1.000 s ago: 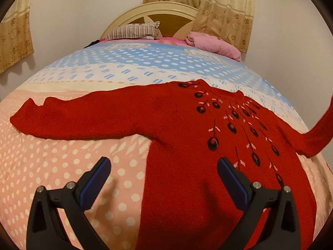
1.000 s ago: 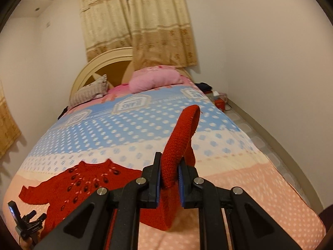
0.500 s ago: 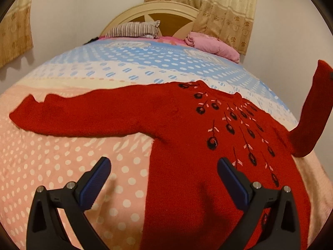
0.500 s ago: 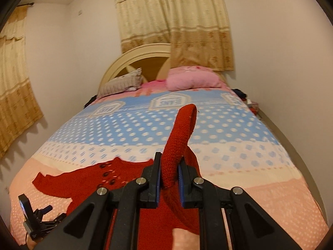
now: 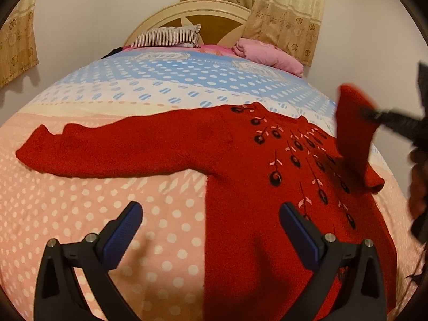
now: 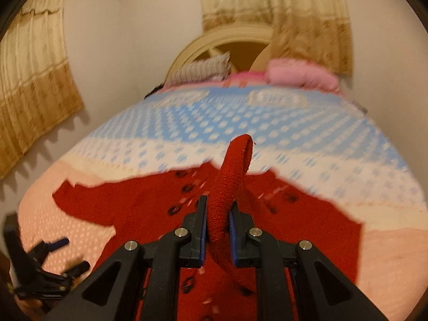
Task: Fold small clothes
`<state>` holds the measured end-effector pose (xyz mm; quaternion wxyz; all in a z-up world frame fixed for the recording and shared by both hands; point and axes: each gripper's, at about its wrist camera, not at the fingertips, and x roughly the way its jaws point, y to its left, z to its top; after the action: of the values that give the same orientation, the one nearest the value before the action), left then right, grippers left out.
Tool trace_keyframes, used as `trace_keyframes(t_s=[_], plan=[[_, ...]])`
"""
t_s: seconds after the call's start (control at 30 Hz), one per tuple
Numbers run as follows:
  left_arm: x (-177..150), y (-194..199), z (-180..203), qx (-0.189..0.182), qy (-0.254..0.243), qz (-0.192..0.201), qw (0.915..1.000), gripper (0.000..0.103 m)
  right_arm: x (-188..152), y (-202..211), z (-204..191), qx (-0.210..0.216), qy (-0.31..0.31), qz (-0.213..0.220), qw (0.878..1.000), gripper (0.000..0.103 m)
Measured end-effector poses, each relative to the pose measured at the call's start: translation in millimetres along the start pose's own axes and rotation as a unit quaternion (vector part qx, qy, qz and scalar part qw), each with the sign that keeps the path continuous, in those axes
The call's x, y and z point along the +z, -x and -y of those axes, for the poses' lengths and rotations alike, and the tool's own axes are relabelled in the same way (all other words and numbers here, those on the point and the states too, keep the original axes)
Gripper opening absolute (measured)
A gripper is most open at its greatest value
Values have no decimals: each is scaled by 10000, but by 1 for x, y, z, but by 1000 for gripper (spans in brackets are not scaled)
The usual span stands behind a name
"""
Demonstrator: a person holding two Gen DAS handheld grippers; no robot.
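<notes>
A small red knit sweater (image 5: 240, 165) with black and pink embroidery lies flat on the bed, its left sleeve (image 5: 107, 149) stretched out to the left. My left gripper (image 5: 211, 230) is open and empty, hovering over the sweater's lower left edge. My right gripper (image 6: 218, 227) is shut on the sweater's right sleeve (image 6: 232, 176), held up above the sweater body (image 6: 149, 203). In the left wrist view the lifted sleeve (image 5: 350, 123) hangs over the chest at the right, with the right gripper (image 5: 396, 123) partly seen.
The bed has a dotted pink, white and blue cover (image 5: 80, 214). A striped pillow (image 5: 165, 37) and a pink blanket (image 5: 270, 56) lie at the wooden headboard (image 5: 208, 16). Curtains (image 5: 283, 8) hang behind; walls stand close on both sides.
My right gripper has carried the right sleeve leftward, from beside the sweater to above its chest. The left gripper has stayed open in nearly the same place.
</notes>
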<state>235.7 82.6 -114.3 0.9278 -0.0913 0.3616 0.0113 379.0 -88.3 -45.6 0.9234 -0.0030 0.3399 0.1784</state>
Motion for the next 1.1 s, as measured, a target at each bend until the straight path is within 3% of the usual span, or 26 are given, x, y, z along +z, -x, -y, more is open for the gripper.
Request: trace_keyframes(t_s=[0.07, 0.13, 0.17, 0.2, 0.3, 0.43, 0.57, 0.8, 0.9, 0.97, 1.03, 1.07, 1.1], plan=[[3, 2, -1, 7, -35, -2, 10000, 103, -14, -22, -3, 356, -113, -222, 9991, 16], [5, 3, 0, -7, -96, -22, 10000, 103, -28, -37, -5, 642, -223, -433, 9967, 30], [6, 3, 1, -17, -125, -33, 9999, 103, -36, -39, -4, 745, -287, -476, 9957, 47], [8, 4, 2, -37, -161, -39, 9999, 103, -43, -37, -1, 836, -326, -456, 9949, 54], [13, 3, 12, -121, -338, -70, 9993, 103, -63, -21, 10, 884, -289, -446, 9947, 54], [25, -5, 35, -388, -540, -155, 9977, 99, -91, 4, 36, 542, -238, -449, 9972, 54], [37, -20, 62, -564, -684, -308, 9956, 87, -115, 22, 59, 263, -216, -366, 9988, 56], [37, -56, 104, -810, -680, -646, 9923, 79, -137, 28, 59, 299, -45, -271, 9992, 57], [31, -88, 113, -674, -666, -969, 9908, 66, -139, 29, 63, 339, -135, -183, 9992, 66], [28, -105, 111, -611, -468, -1142, 9905, 49, -142, 29, 69, 362, -303, -169, 9987, 67], [28, -109, 110, -555, -363, -1004, 9927, 39, -143, 28, 76, 365, -475, -172, 9981, 67], [29, -107, 110, -659, -337, -890, 9933, 18, -144, 27, 80, 358, -585, -174, 9975, 68], [29, -107, 111, -765, -332, -889, 9925, 11, -144, 27, 82, 360, -667, -186, 9970, 68]])
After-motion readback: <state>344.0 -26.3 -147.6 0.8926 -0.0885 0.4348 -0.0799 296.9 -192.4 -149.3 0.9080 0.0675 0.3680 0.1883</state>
